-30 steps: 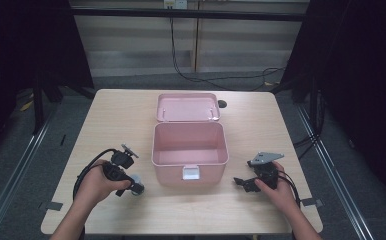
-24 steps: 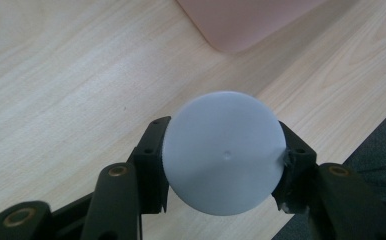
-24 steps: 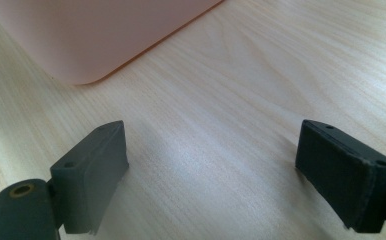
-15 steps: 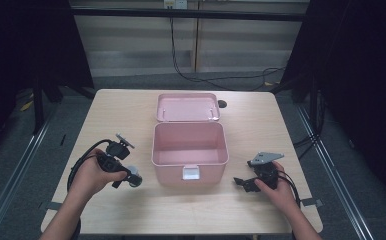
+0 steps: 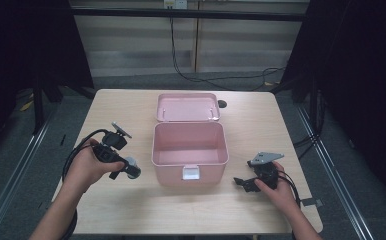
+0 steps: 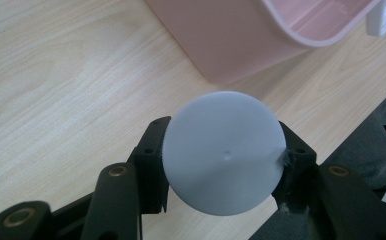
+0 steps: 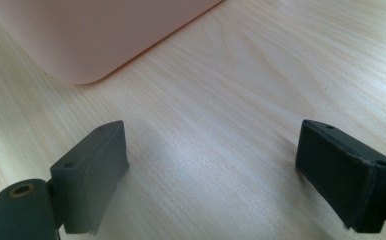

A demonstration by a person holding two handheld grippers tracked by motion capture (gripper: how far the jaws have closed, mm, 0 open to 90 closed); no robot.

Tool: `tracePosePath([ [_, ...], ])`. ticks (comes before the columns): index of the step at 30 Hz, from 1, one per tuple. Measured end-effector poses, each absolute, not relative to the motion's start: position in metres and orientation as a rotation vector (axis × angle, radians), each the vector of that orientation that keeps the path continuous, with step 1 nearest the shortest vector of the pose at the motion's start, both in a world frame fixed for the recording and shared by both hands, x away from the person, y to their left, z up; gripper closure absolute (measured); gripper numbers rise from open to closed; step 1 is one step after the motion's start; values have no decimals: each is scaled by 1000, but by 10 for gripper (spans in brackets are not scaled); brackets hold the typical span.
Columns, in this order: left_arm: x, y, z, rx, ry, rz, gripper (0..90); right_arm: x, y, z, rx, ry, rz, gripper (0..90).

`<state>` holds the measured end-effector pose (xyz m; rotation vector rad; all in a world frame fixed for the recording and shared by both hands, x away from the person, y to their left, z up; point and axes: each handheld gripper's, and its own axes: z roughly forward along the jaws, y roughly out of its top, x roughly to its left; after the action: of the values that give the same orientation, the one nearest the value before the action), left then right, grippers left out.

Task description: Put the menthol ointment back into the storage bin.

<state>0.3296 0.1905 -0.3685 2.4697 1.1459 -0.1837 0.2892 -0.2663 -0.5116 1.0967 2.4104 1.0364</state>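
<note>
Fingers of the left gripper (image 5: 129, 169) are clamped on a pale grey round thing (image 6: 224, 152), looks like a disc or the end of a cylinder, can't really tell which. One finger (image 6: 152, 150) presses on each side of it. In the high view it's held just left of the open pink box (image 5: 190, 152), a bit above the tabletop (image 5: 131, 107), not touching the box. The box lid (image 5: 187, 107) is flipped back behind it. The right gripper (image 5: 242, 183) sits low on the tabletop off the box's front right corner, fingers (image 7: 93, 170) wide apart with nothing but bare wood between them.
</note>
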Motion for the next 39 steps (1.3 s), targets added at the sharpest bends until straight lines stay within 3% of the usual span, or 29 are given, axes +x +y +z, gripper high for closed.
tracePosePath([
  [39,363,176,-315,2476,1180,-157,503,289,-266,-512,1095,2408,1039,125],
])
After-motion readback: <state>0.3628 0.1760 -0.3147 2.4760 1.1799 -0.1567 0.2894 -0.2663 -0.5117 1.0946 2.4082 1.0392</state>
